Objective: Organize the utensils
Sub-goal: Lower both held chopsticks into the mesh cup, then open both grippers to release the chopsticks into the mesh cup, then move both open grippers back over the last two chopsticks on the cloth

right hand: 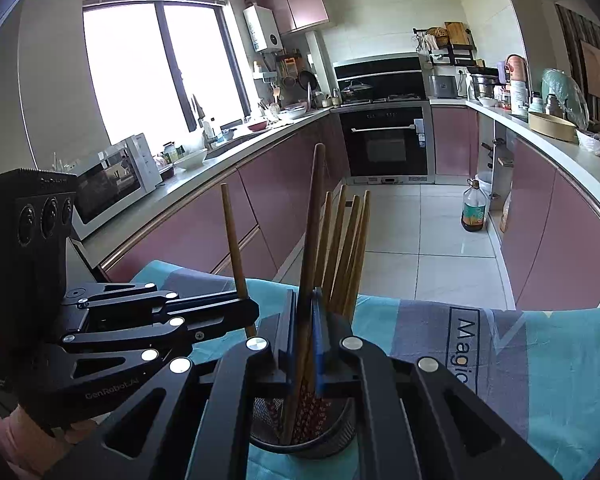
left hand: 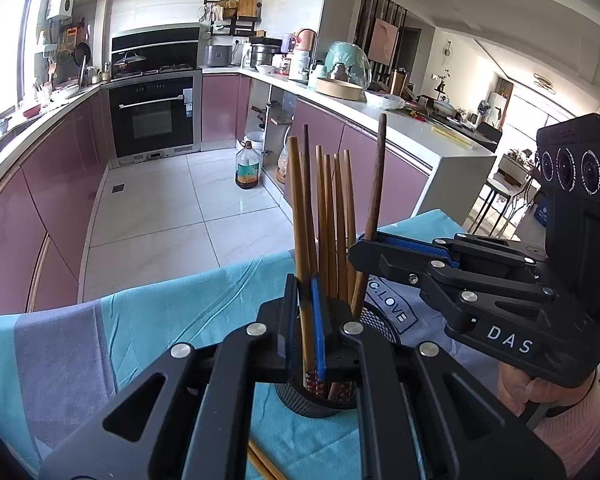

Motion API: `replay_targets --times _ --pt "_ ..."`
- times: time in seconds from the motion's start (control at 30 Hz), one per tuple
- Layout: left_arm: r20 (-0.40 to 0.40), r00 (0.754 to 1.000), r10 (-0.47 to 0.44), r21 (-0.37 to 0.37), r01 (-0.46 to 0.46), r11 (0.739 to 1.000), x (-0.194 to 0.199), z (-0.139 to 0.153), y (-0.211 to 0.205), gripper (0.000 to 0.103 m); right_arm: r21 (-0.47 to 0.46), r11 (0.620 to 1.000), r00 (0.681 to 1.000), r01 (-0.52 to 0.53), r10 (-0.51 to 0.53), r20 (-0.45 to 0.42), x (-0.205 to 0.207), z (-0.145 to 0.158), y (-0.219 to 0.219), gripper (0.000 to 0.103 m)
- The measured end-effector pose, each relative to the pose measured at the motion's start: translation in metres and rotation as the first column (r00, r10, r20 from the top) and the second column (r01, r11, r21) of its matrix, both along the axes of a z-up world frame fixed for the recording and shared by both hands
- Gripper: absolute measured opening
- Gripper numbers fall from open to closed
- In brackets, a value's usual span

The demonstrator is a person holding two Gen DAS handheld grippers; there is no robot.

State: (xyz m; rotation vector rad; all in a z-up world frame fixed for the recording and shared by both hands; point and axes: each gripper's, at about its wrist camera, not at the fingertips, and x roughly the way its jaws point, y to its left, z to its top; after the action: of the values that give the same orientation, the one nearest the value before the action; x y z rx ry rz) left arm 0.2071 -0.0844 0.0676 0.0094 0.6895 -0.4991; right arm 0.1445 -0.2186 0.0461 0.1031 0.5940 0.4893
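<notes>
Chopsticks point(left hand: 332, 208) upright in mesh holder point(left hand: 300, 396) — left gripper point(left hand: 305, 320) and right gripper point(right hand: 305, 328) each clamp one.

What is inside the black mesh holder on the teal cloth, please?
The mesh holder holds upright wooden chopsticks with red patterned lower ends. Its bottom is hidden by both tools.

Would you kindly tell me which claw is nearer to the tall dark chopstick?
Right. The right claw is shut on the dark chopstick above the mesh cup. The left claw grips a lighter chopstick beside it.
</notes>
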Motion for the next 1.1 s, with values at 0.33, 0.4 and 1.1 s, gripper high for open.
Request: replay_targets --times 0.33,0.4,1.1 --pt "-0.020 1.000 0.011 -0.002 -0.011 1.000 0.006 -0.009 0.004 0.010 -0.008 0.999 0.999 0.043 -0.043 0.004 -0.001 -0.003 -0.003 0.017" --pt "-0.016 1.000 0.015 -0.007 -0.015 1.000 0.005 -0.011 0.008 0.013 -0.002 0.999 0.999 0.040 -0.040 0.002 -0.005 -0.004 -0.004 0.018" --pt "0.020 0.986 0.166 0.010 -0.167 0.986 -0.061 -0.043 0.077 0.048 -0.051 0.991 0.993 -0.121 0.120 -0.024 -0.076 -0.037 0.031 0.051"
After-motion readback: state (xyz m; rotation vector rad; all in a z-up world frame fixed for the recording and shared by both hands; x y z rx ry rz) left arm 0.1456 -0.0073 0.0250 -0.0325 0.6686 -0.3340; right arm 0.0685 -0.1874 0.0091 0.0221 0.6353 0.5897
